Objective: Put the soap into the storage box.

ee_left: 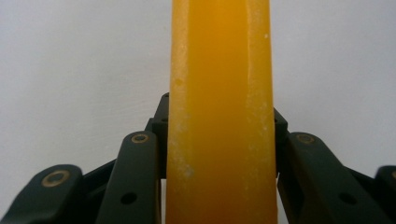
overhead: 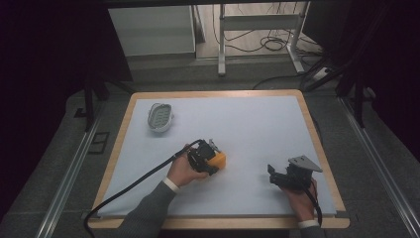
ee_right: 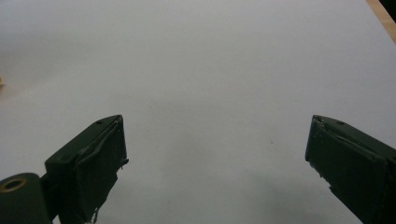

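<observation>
An orange bar (overhead: pixel 219 159), smooth and soap-like, lies just left of the table's middle with my left gripper (overhead: pixel 210 156) shut on it. In the left gripper view the orange bar (ee_left: pixel 219 93) stands upright between the two black jaws of the left gripper (ee_left: pixel 220 123), pressed on both sides. A white oval dish (overhead: pixel 160 117) with a ribbed inside sits at the back left of the table, apart from both grippers. My right gripper (overhead: pixel 273 174) rests low near the front right, open. In its own view the right gripper (ee_right: pixel 217 135) has wide-spread jaws with bare table between them.
The white table top (overhead: pixel 247 129) has a wooden rim (overhead: pixel 312 129), which also shows as a wooden rim (ee_right: pixel 384 14) corner in the right gripper view. A black cable (overhead: pixel 133 186) trails from the left gripper to the front edge. Beyond the table are metal frame legs and floor cables.
</observation>
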The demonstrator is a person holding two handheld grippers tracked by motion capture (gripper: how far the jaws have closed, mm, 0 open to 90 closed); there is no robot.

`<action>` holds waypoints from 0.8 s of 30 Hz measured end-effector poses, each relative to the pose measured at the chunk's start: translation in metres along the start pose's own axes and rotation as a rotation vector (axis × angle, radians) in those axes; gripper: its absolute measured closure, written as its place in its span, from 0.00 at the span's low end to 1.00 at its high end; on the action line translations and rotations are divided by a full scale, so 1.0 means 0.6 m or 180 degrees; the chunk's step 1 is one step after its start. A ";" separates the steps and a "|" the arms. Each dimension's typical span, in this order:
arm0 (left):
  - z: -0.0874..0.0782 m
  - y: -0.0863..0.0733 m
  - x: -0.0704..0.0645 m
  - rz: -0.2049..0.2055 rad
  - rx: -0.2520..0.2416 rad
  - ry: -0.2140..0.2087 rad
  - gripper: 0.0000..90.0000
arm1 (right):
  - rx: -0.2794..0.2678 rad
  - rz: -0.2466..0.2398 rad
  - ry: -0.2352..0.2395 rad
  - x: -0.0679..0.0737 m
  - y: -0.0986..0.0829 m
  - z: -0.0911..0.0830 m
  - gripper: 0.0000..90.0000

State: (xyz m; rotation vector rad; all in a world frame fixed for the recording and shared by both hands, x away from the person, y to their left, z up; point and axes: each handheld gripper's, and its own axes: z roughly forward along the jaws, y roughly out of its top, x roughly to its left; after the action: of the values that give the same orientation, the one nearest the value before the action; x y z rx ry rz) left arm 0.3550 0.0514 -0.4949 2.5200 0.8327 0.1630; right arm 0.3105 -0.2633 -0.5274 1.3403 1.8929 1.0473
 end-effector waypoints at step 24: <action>-0.061 -0.001 0.022 -0.0102 -0.0311 0.0080 0.68 | 0.0001 0.0016 0.0001 0.000 0.000 -0.001 0.06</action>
State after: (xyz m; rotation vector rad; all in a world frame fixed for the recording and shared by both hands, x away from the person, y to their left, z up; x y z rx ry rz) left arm 0.3558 0.0744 -0.4635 2.4167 0.8536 0.2199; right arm 0.3100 -0.2634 -0.5272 1.3460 1.8909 1.0496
